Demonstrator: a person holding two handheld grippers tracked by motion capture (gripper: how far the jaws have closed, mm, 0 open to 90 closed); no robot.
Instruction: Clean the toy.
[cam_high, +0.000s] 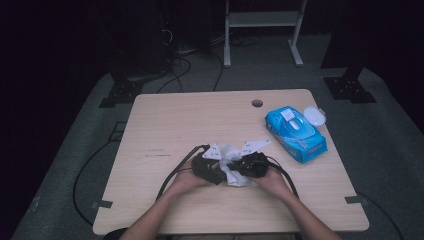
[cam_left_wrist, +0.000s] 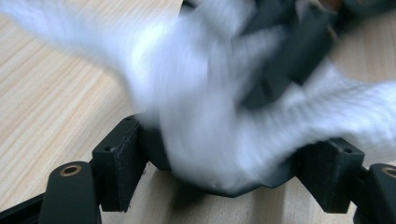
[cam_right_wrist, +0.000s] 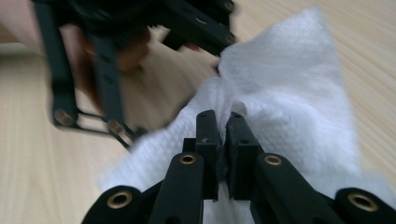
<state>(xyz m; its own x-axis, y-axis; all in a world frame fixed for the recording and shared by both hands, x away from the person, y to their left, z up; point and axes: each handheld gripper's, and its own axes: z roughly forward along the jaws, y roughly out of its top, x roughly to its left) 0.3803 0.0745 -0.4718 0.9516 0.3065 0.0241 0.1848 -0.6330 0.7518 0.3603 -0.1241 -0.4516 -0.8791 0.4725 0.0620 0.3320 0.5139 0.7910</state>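
A white wipe (cam_high: 231, 149) lies bunched at the table's middle between both grippers. In the left gripper view my left gripper (cam_left_wrist: 229, 163) has its jaws wide apart, pressed on a dark rounded object (cam_left_wrist: 224, 189) that the blurred wipe (cam_left_wrist: 196, 93) drapes over. In the right gripper view my right gripper (cam_right_wrist: 224, 123) is shut, pinching a fold of the wipe (cam_right_wrist: 289, 84). From above, the left gripper (cam_high: 219, 171) and right gripper (cam_high: 236, 166) face each other, nearly touching. What the dark object is I cannot tell.
A blue wet-wipe pack (cam_high: 295, 131) lies at the table's right, with a round white lid (cam_high: 314, 116) beside it. A cable hole (cam_high: 257, 103) sits near the far edge. Cables trail from both grippers toward the near edge. Light wood table (cam_high: 165, 130).
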